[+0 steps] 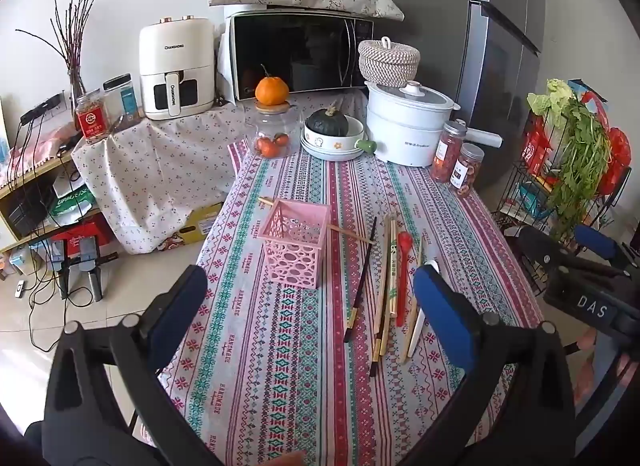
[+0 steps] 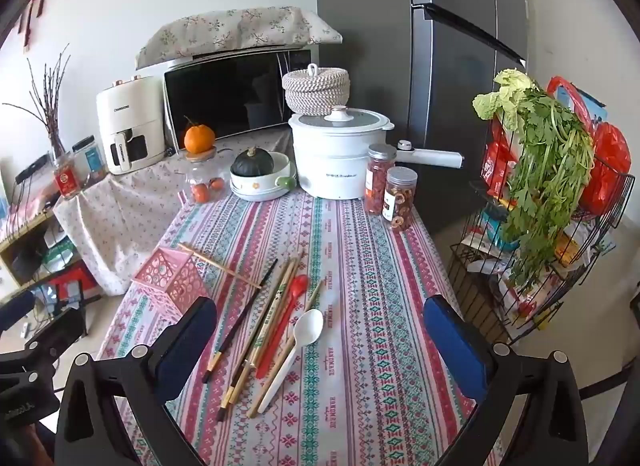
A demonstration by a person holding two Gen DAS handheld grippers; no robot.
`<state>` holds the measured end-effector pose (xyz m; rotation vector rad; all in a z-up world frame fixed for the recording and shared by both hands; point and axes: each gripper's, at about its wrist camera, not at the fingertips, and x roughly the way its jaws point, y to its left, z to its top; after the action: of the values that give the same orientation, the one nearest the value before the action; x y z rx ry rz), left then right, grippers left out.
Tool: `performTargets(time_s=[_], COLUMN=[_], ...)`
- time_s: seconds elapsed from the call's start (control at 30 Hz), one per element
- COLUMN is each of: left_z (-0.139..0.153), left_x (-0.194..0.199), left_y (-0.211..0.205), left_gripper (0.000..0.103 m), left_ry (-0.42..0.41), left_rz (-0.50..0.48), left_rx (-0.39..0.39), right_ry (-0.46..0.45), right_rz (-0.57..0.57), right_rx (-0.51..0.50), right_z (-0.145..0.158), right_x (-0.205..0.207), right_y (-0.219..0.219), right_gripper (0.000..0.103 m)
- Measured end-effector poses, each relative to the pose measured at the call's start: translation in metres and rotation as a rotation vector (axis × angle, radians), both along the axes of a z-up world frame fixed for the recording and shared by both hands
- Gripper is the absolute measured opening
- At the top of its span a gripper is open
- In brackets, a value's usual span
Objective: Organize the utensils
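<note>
Between my wide-open right gripper [image 2: 320, 350] fingers lay the loose wooden chopsticks [image 2: 260, 330]; my left gripper [image 1: 310, 306], equally spread, framed the pink plastic lattice basket [image 1: 295, 244].

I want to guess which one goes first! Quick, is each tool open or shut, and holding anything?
Left tool: open, holding nothing.
Right tool: open, holding nothing.
</note>
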<state>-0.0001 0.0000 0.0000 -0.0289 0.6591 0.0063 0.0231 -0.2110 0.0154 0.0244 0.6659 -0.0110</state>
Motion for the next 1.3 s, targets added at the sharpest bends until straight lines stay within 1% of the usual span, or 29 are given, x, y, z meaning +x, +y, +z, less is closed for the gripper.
performTargets(time_s=[0.03,0.23,0.33,0.5,0.57,1.3], left_z=[-0.0001,-0.0030,-0.0068,-0.0058,-0.0062,-0.0075], left_x=[-0.0001,-0.0015,-0.0018,0.0043,0.0045,0.0025], left_y=[0.0005,-0.0023,-0.0017,-0.0023,-0.0027,-0.0028], left_gripper=[0.102,0.102,0.103,0.102,0.102,0.103], left_ry=[0.001,0.004,0.007,0.030,0.032,0.036], left_rz=[-0.001,0.000,0.000,-0.008,-0.011,-0.015], left_rx=[-0.011,-0.018,-0.023,-0.027,-0.026,-0.038], right_ry=[0.017,0.017,0.010,0.006,-0.001,0.000], right_rz=[-0.002,-0.002,-0.003,-0.004,-0.004,-0.004], right_rx=[-0.011,-0.008,0.001,0.009,0.011,0.013], right_z=[-0.0003,-0.0014,0.0002,-0.0021,0.0020,0.0001], right_x=[0.0006,0.0043,-0.0008,0.0049,-0.0014,-0.0013], right_y=[0.0003,0.0022,-0.0003,0.0035,-0.0004,-0.0001], right_gripper=[0.103,0.103,0.103,0.103,0.103,0.103])
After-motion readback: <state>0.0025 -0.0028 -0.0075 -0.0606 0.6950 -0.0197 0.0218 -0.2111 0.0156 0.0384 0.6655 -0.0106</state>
